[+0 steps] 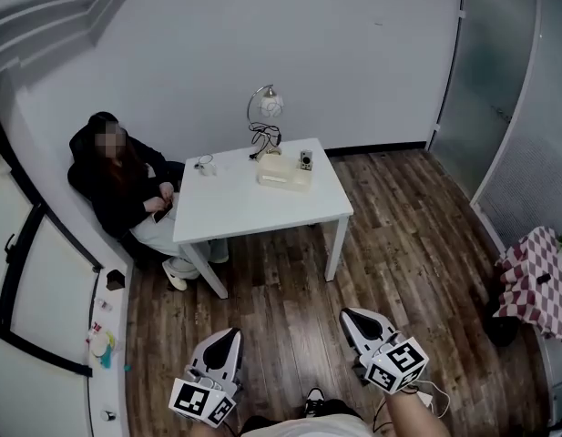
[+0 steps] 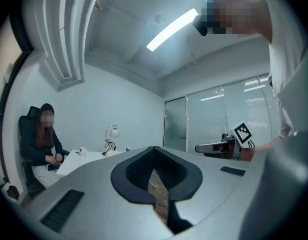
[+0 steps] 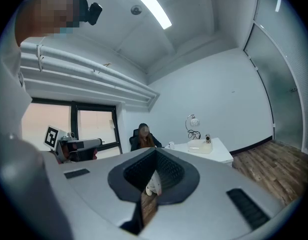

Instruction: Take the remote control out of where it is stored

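Near the far edge of the bench (image 1: 262, 209), the remote control (image 1: 305, 159) stands upright just beside a cream box (image 1: 282, 172); well short of the bench, the left gripper (image 1: 229, 334) and right gripper (image 1: 352, 316) keep their fingers pressed together, empty.

White table (image 1: 253, 209) on wood floor (image 1: 399, 244), bearing desk lamp (image 1: 265, 116), small cup (image 1: 205, 164), cream box (image 1: 282, 173), remote control (image 1: 305, 159) upright at it

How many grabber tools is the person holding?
2. The left gripper is at the head view's bottom left, the right gripper at its bottom right; both shut and empty.
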`<state>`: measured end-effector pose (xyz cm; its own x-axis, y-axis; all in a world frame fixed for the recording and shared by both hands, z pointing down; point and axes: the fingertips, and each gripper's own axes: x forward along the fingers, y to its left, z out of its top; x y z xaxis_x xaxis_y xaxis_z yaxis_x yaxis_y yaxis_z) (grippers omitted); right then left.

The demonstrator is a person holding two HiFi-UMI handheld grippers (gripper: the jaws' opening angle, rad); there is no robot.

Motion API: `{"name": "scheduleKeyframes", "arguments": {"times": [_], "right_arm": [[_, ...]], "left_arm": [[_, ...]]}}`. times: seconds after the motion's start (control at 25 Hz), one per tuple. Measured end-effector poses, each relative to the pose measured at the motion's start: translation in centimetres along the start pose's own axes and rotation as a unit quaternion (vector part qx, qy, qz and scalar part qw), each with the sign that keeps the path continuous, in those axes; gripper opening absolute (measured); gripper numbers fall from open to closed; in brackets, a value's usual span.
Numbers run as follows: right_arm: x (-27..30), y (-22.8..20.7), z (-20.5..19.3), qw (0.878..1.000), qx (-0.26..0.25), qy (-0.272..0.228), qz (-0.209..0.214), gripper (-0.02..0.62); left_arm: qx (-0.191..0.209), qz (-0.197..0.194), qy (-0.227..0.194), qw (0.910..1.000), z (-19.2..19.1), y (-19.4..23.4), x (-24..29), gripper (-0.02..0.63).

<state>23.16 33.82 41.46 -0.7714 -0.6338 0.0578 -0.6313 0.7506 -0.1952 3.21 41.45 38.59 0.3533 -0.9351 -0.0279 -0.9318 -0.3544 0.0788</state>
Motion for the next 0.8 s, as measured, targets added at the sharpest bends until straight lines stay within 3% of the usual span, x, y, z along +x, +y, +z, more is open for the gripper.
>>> {"name": "scheduleKeyframes", "arguments": {"times": [0.44,0.8], "right_arm": [[2.8,-8.5,0.6,1.000,0.019,-0.002,-0.021,0.008],[9.4,-13.4,2.5,0.998,-0.009,-0.003,-0.059,0.008]], "left_arm": [[0.010,-0.011,0.009,0.9998,-0.3,0.7,9.7,0.008],[-0.003,-0.045,-0.003,0.9990,-1.0,6.9,18.0,0.008]]}}
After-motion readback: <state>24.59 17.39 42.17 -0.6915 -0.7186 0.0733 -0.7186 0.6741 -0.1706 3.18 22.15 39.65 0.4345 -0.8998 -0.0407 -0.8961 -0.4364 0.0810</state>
